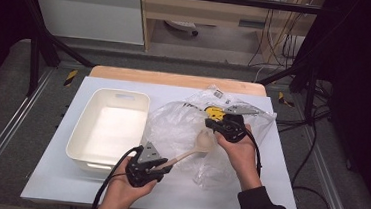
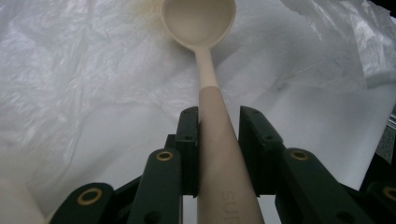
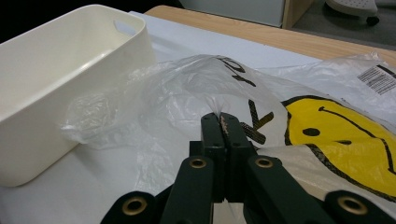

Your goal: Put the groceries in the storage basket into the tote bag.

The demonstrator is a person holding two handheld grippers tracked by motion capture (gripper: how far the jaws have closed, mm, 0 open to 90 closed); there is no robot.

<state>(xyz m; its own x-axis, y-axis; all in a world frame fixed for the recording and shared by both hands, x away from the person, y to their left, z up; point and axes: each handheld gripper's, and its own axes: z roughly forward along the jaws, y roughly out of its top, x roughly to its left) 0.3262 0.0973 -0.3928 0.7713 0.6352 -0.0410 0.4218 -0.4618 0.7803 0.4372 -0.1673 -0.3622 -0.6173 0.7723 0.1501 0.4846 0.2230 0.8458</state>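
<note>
A beige spoon (image 1: pixel 192 150) (image 2: pixel 210 93) lies across a clear plastic bag (image 1: pixel 191 130) (image 2: pixel 84 88), its bowl pointing toward the bag's middle. My left gripper (image 1: pixel 164 167) (image 2: pixel 217 123) is shut on the spoon's handle near the table's front. My right gripper (image 1: pixel 212 124) (image 3: pixel 223 120) is shut on a fold of the plastic bag (image 3: pixel 187 93), lifting that fold slightly. The bag bears a yellow smiley face (image 3: pixel 345 140) and black print.
A white rectangular bin (image 1: pixel 109 128) (image 3: pixel 56 79) stands empty left of the bag on a white sheet (image 1: pixel 252 190). A wooden table edge (image 1: pixel 175 78) runs behind. Cables trail off to the right, and black frame bars cross the back.
</note>
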